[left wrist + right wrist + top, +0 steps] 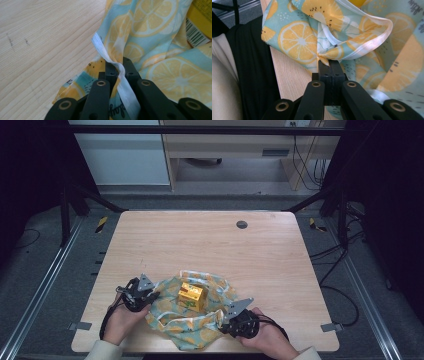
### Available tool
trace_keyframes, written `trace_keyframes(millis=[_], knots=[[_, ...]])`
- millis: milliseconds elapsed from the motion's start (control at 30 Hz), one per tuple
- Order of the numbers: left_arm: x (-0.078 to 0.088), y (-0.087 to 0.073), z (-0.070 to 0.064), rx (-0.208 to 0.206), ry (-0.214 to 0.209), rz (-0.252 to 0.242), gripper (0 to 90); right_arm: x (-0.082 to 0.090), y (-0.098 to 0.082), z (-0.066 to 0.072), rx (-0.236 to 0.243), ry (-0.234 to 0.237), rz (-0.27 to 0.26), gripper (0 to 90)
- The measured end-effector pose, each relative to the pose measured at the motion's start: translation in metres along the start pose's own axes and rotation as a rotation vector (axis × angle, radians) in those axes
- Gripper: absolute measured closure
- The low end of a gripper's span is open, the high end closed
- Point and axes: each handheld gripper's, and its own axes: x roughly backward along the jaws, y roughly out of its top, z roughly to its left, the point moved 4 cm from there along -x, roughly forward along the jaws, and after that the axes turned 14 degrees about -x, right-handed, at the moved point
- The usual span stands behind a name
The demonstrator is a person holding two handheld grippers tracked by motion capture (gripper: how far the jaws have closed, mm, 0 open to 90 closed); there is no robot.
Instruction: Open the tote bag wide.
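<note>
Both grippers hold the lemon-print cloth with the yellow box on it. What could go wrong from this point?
1. The left gripper pinches only the thin white hem of the cloth, so the hem may slip out under tension.
2. The yellow box sits loose on the cloth; an uneven lift could tip it out.
3. The right gripper holds near the table edge, so cloth might drag off.

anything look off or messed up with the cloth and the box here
Nothing looks damaged or spilled. The lemon-print cloth lies crumpled and bunched around the yellow box, which sits askew on it. The left gripper pinches the cloth's white hem and the right gripper a gathered fold, so the rumpling fits handling.
</note>
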Motion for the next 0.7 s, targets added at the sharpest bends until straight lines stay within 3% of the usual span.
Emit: trace_keyframes(millis=[367, 567, 633, 700], knots=[[-0.0022, -0.004, 0.0032, 0.01, 0.013, 0.017, 85.2, -0.0035, -0.0012, -0.0015, 0.004, -0.027, 0.018, 90.0], [-0.0019, -0.0041, 0.0046, 0.008, 0.044, 0.019, 81.5, -0.0017, -0.0011, -0.0042, -0.005, -0.042, 0.002, 90.0], [0.0002, -0.0036, 0.006, 0.016, 0.055, -0.003, 76.5, 0.0003, -0.0007, -0.0053, -0.005, -0.051, -0.009, 88.2], [0.005, -0.0015, 0.0067, 0.013, 0.075, -0.036, 69.5, 0.0049, 0.0005, -0.0054, -0.013, -0.059, -0.027, 77.9]])
